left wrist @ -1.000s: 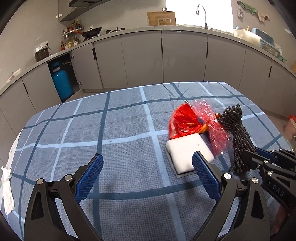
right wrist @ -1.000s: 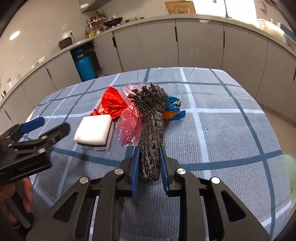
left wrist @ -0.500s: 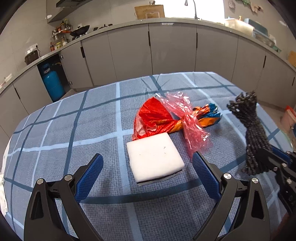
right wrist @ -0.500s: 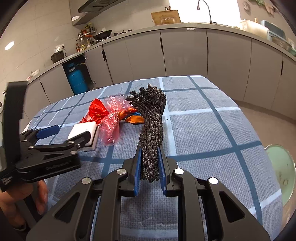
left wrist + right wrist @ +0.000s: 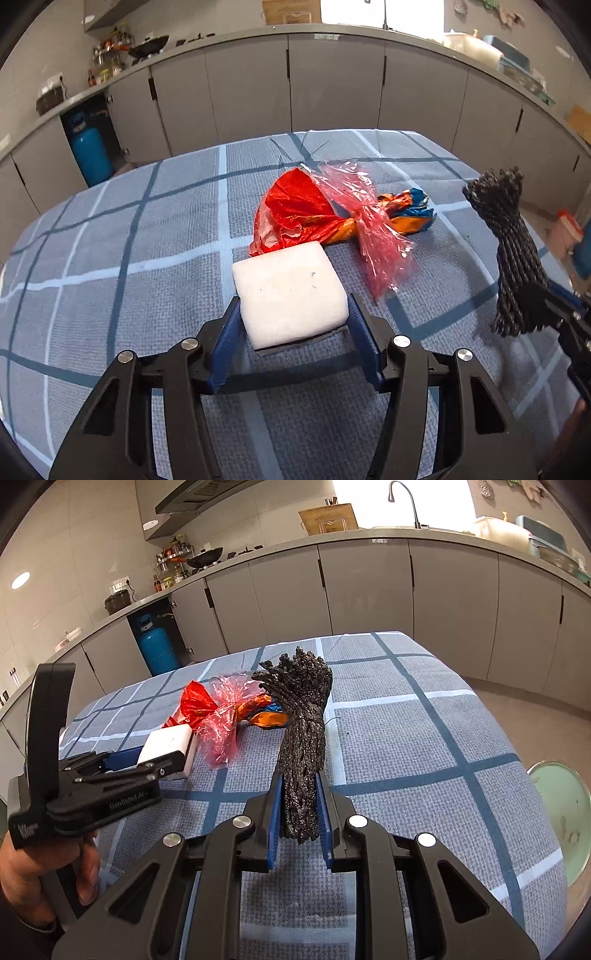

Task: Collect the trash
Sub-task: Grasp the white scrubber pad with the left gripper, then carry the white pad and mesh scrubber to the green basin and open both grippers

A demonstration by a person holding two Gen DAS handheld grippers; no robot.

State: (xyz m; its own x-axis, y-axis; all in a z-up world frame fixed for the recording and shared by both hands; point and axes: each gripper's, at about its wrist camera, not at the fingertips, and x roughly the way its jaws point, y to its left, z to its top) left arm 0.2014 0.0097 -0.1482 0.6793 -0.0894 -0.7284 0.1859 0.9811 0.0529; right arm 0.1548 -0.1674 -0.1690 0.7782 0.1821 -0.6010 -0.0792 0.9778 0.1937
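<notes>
Trash lies scattered on a table covered by a blue-grey woven cloth (image 5: 110, 258) with a grid of dark blue and white stripes. In the left wrist view, low in the centre, the left gripper (image 5: 293, 332) has its black arms and ribbed blue pads on either side of a white rectangular foam block (image 5: 290, 290) with a thin dark base layer; the jaws are closing and the pads touch both of its side faces. The block is soft-looking and rounded at the edges. Just above it, touching its far edge, lies a crumpled red plastic bag (image 5: 295, 214), glossy and creased. Right of that is a wrinkled sheet of transparent pink film (image 5: 373, 236), draped over a twisted orange and blue foil wrapper (image 5: 410, 214). At the right edge a bundle of dark braided cord (image 5: 513, 258), rough and knobbly, stands upright in the right gripper, whose black arm shows at the lower right.

In the right wrist view, a hand (image 5: 33, 871) at lower left holds the black left gripper by its handle. Towards the centre, the right gripper (image 5: 299, 812) clamps its blue pads tight on the lower part of the cord bundle, which rises above the cloth with frayed ends at the top. At the far right, below the table edge, sits a pale green round bin (image 5: 561, 812).
</notes>
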